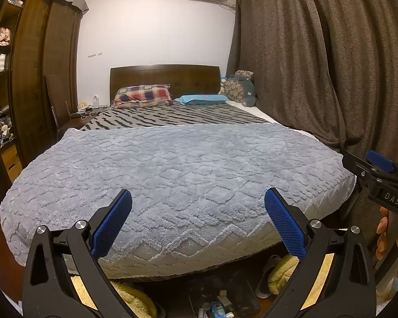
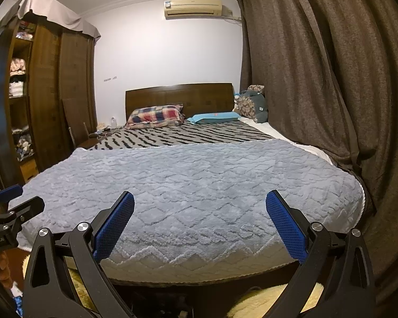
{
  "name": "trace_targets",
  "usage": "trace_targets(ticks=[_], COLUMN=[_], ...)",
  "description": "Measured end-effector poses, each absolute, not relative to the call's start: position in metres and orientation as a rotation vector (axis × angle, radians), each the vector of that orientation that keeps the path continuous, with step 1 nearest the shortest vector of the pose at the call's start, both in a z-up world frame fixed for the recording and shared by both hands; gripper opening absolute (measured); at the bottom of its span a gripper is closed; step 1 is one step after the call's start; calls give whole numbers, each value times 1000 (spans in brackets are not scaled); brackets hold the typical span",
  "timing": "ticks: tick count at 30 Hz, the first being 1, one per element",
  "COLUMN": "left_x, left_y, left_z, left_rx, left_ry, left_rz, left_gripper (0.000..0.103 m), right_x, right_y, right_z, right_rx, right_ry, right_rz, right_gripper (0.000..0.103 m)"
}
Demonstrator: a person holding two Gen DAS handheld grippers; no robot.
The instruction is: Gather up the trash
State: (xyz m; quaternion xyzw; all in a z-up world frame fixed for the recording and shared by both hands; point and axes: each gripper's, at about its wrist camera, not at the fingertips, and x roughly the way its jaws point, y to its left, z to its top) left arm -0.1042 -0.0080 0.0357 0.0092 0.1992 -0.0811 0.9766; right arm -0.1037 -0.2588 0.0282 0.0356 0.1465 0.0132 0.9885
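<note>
My left gripper [image 1: 197, 198] is open and empty, held above the foot of a bed [image 1: 172, 169] covered with a grey fluffy blanket. My right gripper [image 2: 200, 198] is also open and empty, above the same blanket [image 2: 193, 182]. Small pieces of litter [image 1: 217, 308], packets and wrappers, lie on the dark floor just below the bed's foot, at the bottom of the left wrist view. The right gripper also shows at the right edge of the left wrist view [image 1: 376, 169]. The left gripper shows at the left edge of the right wrist view [image 2: 10, 206].
A yellow fluffy rug [image 1: 135, 299] and a grey slipper [image 1: 268, 275] lie by the litter. A wooden wardrobe [image 1: 34, 79] stands left, dark curtains [image 1: 318, 53] hang right. Pillows [image 1: 143, 95] and a headboard are at the far end.
</note>
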Motion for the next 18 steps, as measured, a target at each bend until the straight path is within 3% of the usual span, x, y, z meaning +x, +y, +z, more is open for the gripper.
trace_targets(ticks=[18], left_x=[-105], left_y=[-10], left_z=[37], left_rx=[17], left_ry=[397], left_rz=[-167], left_gripper=[95], right_x=[-104], right_y=[-255], right_z=[28], right_rx=[77], right_ry=[301], right_rz=[40], right_gripper=[100])
